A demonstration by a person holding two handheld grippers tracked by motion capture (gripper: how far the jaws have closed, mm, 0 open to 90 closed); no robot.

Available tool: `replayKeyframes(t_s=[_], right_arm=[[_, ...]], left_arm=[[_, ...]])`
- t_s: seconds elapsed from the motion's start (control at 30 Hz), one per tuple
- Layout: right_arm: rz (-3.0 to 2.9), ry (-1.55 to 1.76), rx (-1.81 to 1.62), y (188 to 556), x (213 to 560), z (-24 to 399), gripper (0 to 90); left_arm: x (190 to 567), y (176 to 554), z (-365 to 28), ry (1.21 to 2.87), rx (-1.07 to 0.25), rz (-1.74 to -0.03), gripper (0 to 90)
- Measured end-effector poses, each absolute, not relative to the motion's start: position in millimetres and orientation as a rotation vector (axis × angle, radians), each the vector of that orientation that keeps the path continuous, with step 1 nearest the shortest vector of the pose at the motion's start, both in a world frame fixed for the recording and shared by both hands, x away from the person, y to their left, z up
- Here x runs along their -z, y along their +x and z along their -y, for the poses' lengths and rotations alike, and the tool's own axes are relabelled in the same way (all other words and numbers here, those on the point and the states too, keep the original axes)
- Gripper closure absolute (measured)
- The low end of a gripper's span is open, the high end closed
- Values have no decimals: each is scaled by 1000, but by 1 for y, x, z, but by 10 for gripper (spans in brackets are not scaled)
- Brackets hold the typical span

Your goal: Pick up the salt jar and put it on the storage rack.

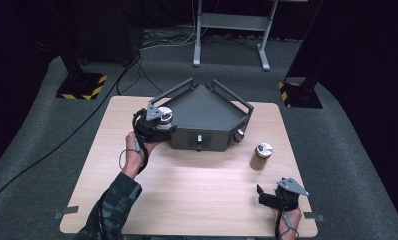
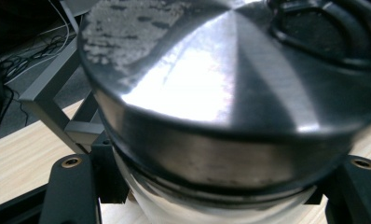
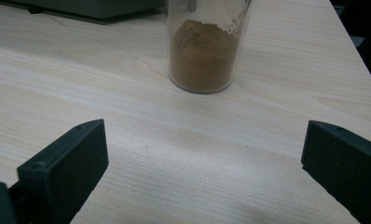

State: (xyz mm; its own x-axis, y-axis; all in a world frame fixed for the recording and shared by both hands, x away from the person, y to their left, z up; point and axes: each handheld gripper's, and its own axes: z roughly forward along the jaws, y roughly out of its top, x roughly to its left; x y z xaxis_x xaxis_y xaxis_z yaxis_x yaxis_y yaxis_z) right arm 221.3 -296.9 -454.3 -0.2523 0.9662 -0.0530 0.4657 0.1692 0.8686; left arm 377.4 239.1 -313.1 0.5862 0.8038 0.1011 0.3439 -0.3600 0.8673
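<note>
Two jars with metal lids, one clamped between the shut jaws of the left gripper at the left corner of one dark grey rack, second jar of brown powder standing on the wooden table ahead of the right gripper, jaws wide apart, empty.

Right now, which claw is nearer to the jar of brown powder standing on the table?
The right claw. It rests open on the table just in front of the jar of brown powder. The left claw is across the table by the grey rack, shut on a metal-lidded jar.
</note>
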Motion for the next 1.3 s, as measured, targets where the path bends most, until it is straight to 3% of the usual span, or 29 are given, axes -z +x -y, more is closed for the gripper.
replayKeyframes(t_s=[1.3], right_arm=[[-1820,1355,-1004,222,454,297,0]], left_arm=[[304,423,-218,1921,-650,-944,313]])
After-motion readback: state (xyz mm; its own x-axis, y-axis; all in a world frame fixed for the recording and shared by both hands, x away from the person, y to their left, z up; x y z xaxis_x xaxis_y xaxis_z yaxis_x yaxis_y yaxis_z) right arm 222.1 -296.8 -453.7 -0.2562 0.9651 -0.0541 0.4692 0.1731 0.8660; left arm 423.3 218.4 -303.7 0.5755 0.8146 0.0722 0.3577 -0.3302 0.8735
